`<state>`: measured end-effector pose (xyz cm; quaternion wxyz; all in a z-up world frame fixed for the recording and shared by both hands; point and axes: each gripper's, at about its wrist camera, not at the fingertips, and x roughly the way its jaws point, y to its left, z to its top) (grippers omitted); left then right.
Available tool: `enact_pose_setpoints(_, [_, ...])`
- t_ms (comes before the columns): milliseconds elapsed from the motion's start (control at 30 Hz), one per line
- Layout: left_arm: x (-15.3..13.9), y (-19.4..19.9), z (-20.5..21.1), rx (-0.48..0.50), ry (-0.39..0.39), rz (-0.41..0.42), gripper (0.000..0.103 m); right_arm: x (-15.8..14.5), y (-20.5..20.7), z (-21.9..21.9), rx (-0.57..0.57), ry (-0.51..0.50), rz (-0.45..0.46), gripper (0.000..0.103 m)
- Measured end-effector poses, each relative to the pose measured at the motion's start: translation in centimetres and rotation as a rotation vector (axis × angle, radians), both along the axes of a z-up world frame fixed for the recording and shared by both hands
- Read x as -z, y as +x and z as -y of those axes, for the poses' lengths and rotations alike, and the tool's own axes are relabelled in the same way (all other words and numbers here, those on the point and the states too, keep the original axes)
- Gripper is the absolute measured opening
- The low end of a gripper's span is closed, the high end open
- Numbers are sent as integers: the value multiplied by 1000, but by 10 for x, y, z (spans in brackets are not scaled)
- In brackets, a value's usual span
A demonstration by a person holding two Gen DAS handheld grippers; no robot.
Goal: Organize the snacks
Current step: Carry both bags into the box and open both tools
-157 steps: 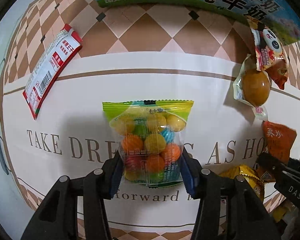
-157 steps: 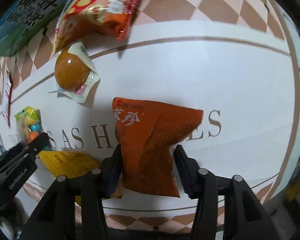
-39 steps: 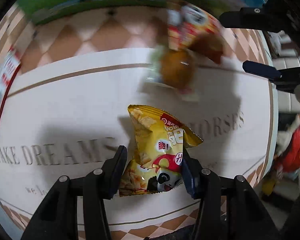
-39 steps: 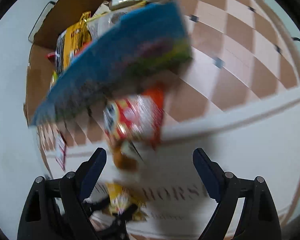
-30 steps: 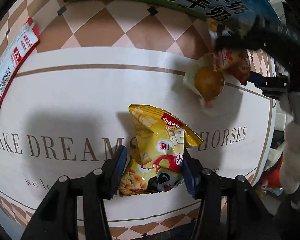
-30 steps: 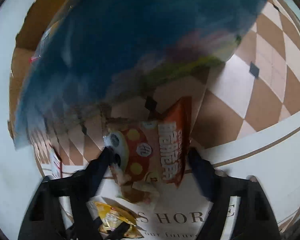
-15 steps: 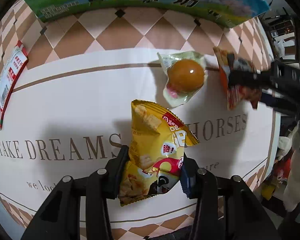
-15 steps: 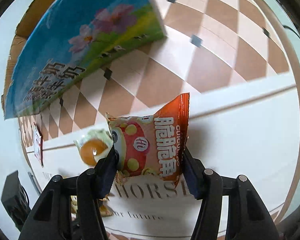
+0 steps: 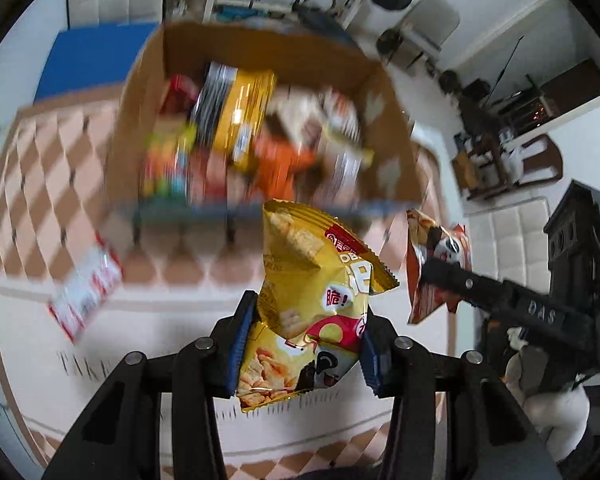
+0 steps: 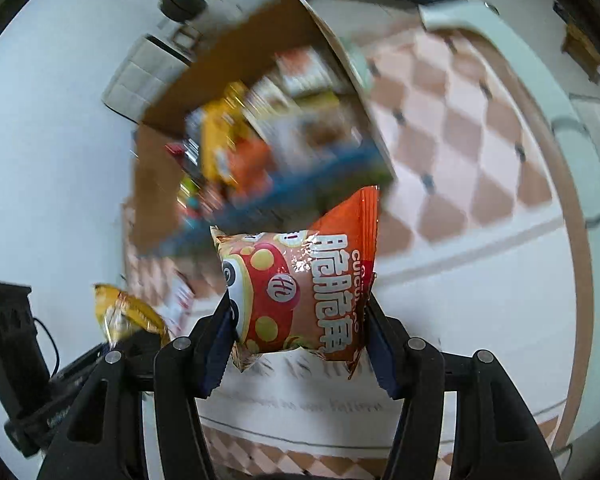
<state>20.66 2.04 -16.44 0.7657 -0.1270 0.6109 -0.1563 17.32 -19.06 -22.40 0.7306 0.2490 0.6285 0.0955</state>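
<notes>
My left gripper (image 9: 302,346) is shut on a yellow snack bag (image 9: 312,304) and holds it in the air above the table, short of the open cardboard box (image 9: 396,148). My right gripper (image 10: 300,332) is shut on an orange snack bag (image 10: 304,292), also lifted, with the same box (image 10: 160,168) ahead and to the left. The right gripper and its orange bag (image 9: 434,264) show at the right of the left wrist view. The yellow bag (image 10: 124,312) shows at the left of the right wrist view. The box holds several snack packs, blurred.
A red and white snack packet (image 9: 86,284) lies on the patterned tablecloth (image 9: 160,320) left of the box. White chairs (image 9: 512,240) and dark furniture stand beyond the table's right edge.
Both grippers have lifted their bags off the table and tilted up, so the open box now shows ahead. The egg pack is out of view.
</notes>
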Motion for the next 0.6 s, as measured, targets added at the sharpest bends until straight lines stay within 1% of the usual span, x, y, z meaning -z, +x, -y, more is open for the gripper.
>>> enact_pose_setpoints(67, [-13,27,-1,-6,15,25,43,-19,21,-8,-7,-3,40,62])
enact_pose_setpoints(100, [-20,41,-11,-9,22,35,43,-28,35,-12,-13,-17,59,62])
enact_pose_setpoints(167, [-21,67,-15,-12,39,30,43,-39,60,-21,-19,-49,88,62])
enact_pose_setpoints(233, [-21,99,-20,-23,40,19,43,-43,86,-27,-22,-77,96,62])
enact_pose_setpoints(300, [-19,122,-21,-21,55,14,43,-42,113,-31,-18,-98,91,62])
enact_pose_setpoints(400, [-9,156,-20,-19,88,-7,43,-33,151,-37,-14,-108,67,62])
enact_pose_setpoints(467, [3,181,-20,-19,105,-32,43,-25,178,-44,-20,-126,57,62])
enact_pose_setpoints(600, [29,216,-20,-20,135,-93,43,-4,227,-62,-56,-169,28,62])
